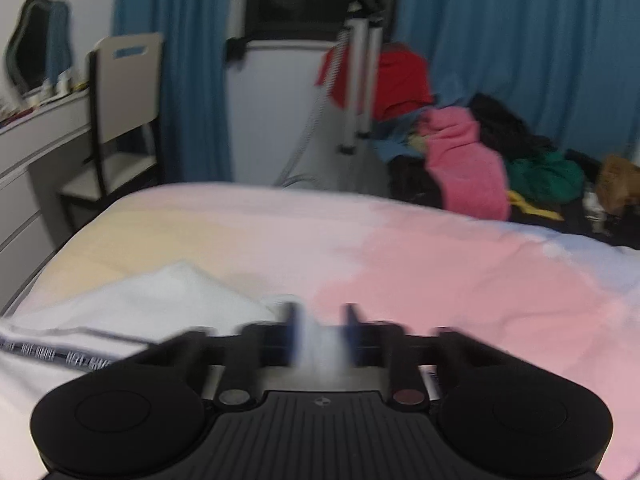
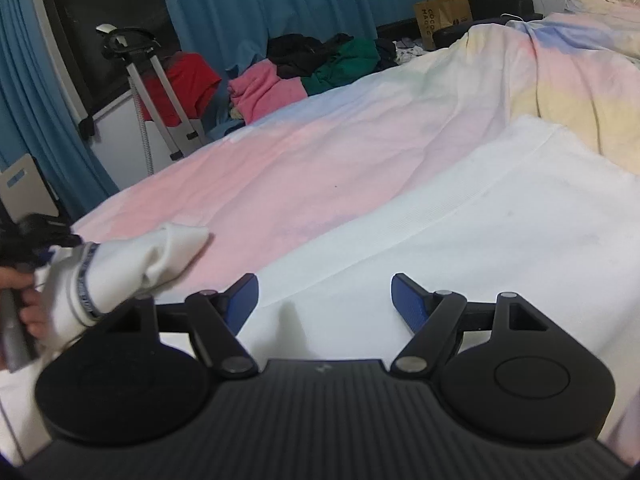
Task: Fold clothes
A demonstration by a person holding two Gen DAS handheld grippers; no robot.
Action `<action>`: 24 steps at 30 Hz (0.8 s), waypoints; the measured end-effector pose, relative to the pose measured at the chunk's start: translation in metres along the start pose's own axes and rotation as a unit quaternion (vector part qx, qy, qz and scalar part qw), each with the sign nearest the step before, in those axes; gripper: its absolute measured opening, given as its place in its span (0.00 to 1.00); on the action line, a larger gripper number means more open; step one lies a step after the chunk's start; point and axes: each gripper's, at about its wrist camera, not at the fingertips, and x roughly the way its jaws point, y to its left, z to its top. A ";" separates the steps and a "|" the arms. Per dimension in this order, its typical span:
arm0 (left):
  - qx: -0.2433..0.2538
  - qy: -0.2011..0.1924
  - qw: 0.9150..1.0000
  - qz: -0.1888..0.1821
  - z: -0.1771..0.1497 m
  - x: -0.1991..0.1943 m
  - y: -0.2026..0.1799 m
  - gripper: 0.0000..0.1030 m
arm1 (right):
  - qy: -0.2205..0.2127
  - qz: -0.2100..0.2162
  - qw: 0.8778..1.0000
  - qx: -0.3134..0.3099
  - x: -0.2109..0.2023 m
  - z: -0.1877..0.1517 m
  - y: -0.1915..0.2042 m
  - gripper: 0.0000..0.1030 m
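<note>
At the far left of the left wrist view a mirror (image 1: 38,44) is standing on a white dresser (image 1: 36,140), and a pale chair (image 1: 120,120) is sitting just beside it. Blue curtains (image 1: 176,60) are hanging along the back wall, with a dark window between them. In front of the window a white cabinet (image 1: 280,112) is standing, and the metal legs of a stand (image 1: 360,80) are leaning in front of a red garment (image 1: 400,80). To the right a pile of clothes (image 1: 480,152) is lying beyond the bed's far edge: pink, black and green pieces heaped together.

The bed (image 1: 400,248) is filling the foreground, covered in a pastel quilt of yellow, pink and pale blue patches. A white garment (image 2: 460,220) is lying spread on the quilt, reaching from the near left across to the right side.

The left tool (image 1: 322,320) is closing narrowly on a bunched fold of the white garment, lifting it off the quilt; in the right wrist view a hand (image 2: 24,300) is gripping that tool's handle at the left edge, the cloth with its dark printed band hanging from it. The right tool (image 2: 324,300) is hovering over the flat part of the garment with its blue pads (image 2: 408,300) spread wide and gripping nothing. Far right, a brown paper bag (image 2: 440,16) is standing by the wall near a socket.
</note>
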 end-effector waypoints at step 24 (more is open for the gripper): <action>-0.010 -0.034 0.989 -0.141 -0.145 -0.206 0.019 0.09 | -0.033 0.090 0.992 -0.076 -0.047 -0.013 0.035 0.73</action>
